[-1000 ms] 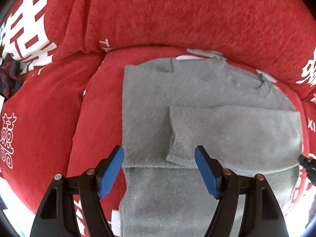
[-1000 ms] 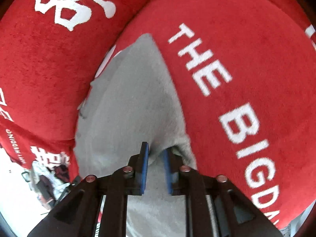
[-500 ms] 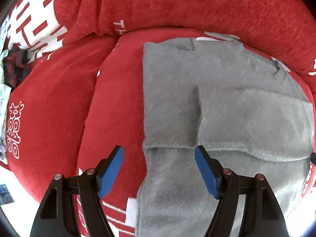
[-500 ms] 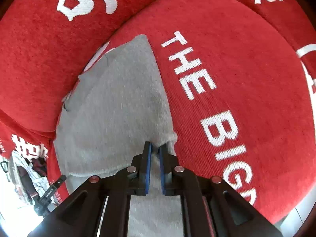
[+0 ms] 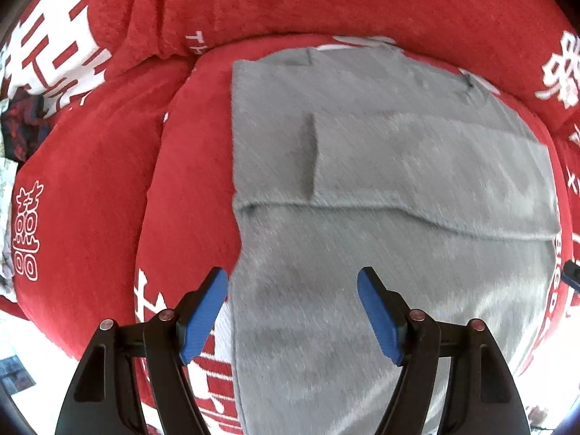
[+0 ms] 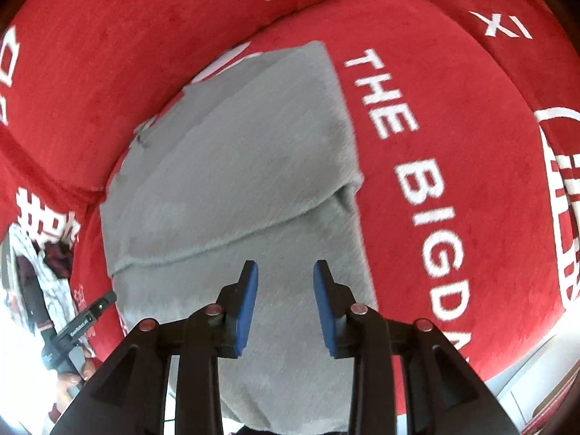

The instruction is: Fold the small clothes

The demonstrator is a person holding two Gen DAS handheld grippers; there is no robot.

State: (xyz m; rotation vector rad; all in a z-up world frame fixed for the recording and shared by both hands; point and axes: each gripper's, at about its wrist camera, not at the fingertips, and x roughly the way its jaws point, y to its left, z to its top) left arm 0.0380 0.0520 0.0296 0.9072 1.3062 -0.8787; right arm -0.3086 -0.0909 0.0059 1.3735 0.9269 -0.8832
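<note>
A grey knit garment (image 5: 380, 188) lies flat on a red sofa seat cushion (image 5: 188, 188), with its sleeves folded across the chest. It also shows in the right wrist view (image 6: 235, 181). My left gripper (image 5: 293, 293) is open and empty above the garment's lower left part. My right gripper (image 6: 285, 282) is open and empty above the garment's lower right part. The left gripper's tip (image 6: 90, 311) shows at the lower left of the right wrist view.
The red backrest cushion (image 5: 326, 0) with white lettering rises behind the garment. White letters (image 6: 417, 188) run along the seat to the right of it. A pile of patterned clothes (image 5: 21, 123) lies far left. The seat's front edge (image 6: 507, 362) drops off at right.
My right gripper has opened and let go of the garment's right edge, then pulled back. My left gripper has pulled back toward the hem, staying open.
</note>
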